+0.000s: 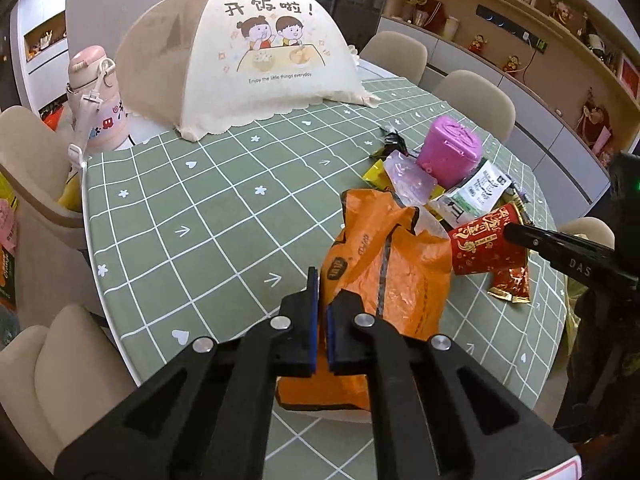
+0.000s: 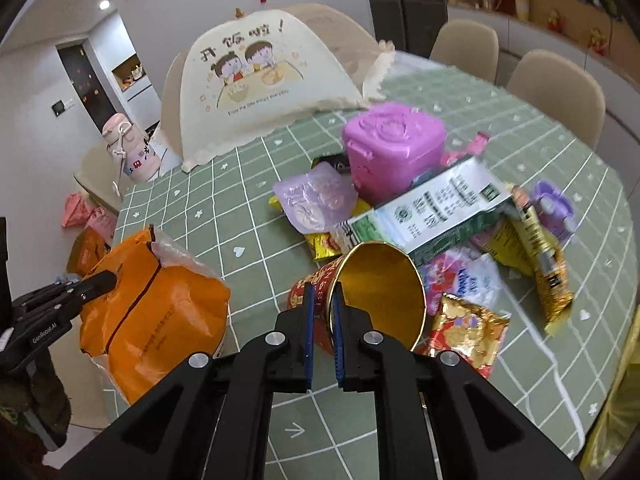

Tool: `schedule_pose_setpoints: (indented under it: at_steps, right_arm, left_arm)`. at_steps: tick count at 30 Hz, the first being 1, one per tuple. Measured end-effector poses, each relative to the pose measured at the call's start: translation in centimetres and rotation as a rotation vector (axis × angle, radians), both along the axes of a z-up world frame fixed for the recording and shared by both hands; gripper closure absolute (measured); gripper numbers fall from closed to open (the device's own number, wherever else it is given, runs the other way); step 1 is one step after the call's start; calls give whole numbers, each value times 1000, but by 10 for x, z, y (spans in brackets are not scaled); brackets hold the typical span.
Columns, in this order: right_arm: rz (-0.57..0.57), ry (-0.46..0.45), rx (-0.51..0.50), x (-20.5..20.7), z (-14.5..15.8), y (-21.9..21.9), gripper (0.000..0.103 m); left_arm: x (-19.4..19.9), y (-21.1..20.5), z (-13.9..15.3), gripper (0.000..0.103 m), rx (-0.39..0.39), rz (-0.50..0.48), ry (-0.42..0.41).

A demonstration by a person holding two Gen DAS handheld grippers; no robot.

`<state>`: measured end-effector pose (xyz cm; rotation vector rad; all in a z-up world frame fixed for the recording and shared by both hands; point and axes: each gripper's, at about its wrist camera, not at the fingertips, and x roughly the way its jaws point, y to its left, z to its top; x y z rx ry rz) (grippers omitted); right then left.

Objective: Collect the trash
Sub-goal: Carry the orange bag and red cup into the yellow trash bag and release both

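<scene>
We are mid-collection: the left hand-held gripper (image 1: 322,312) is clamped on the orange bag (image 1: 384,276), low in the left wrist frame, and the right hand-held gripper (image 2: 323,322) pinches the rim of the red paper cup (image 2: 372,300) (gold inside, tipped on its side) at lower centre on the table (image 2: 256,216). Next, we judge, the cup must be lifted into the bag's crumpled mouth.

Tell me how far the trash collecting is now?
Early. Done: left tool holds the orange bag's edge. In hand: right tool pinches the red cup's rim. Left: wrappers, carton, purple box still on the table.
</scene>
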<state>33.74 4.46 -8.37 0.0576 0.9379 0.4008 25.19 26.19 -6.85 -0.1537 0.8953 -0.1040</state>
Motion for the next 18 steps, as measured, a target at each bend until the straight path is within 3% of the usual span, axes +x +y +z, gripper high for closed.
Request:
schedule_pose_setpoints:
  at_steps: [8, 18]
  right_arm:
    - [-99, -83, -7, -30, 39, -47, 97]
    - [-237, -177, -4, -56, 72, -148, 97]
  left_arm:
    - [11, -29, 24, 100, -54, -56, -70]
    - [37, -142, 57, 100, -50, -227, -148]
